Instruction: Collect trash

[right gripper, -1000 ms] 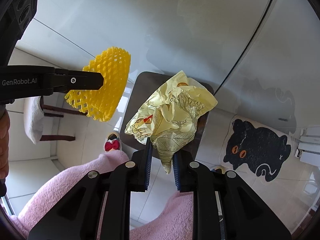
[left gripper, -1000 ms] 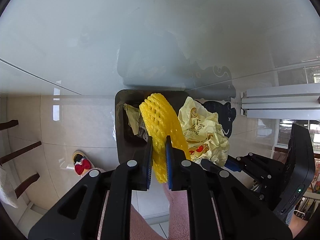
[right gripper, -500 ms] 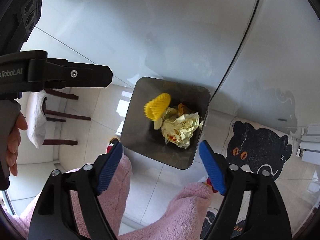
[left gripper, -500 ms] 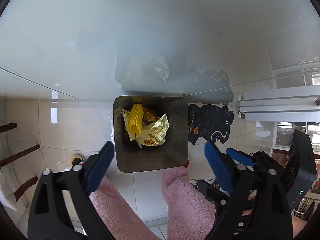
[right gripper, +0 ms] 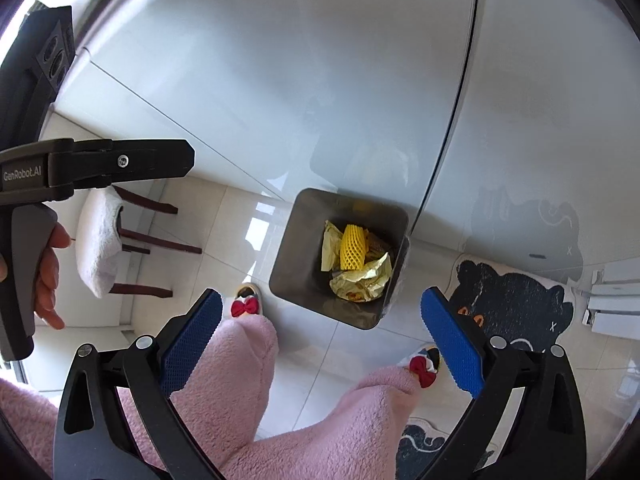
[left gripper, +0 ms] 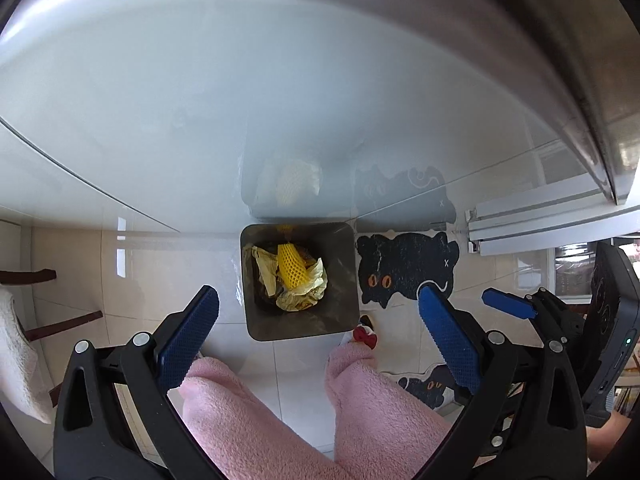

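A dark square trash bin (left gripper: 340,312) (right gripper: 292,264) stands on the tiled floor against a white cabinet. Inside it lie a yellow foam fruit net (left gripper: 291,267) (right gripper: 352,252) and a crumpled yellow paper wrapper (left gripper: 302,294) (right gripper: 364,280). My left gripper (left gripper: 320,320) is open wide and empty, high above the bin. My right gripper (right gripper: 320,320) is also open wide and empty above the bin. The left gripper's body (right gripper: 96,168) shows at the left of the right wrist view.
The person's legs in pink fleece (left gripper: 360,412) (right gripper: 248,392) and slippers with red bows (right gripper: 245,306) stand by the bin. A black cat-shaped mat (left gripper: 404,268) (right gripper: 516,304) lies to the right. A chair with a white cushion (right gripper: 98,240) stands to the left.
Both grippers opened and dropped the foam net and the wrapper into the bin. Both grippers then rose higher above it.
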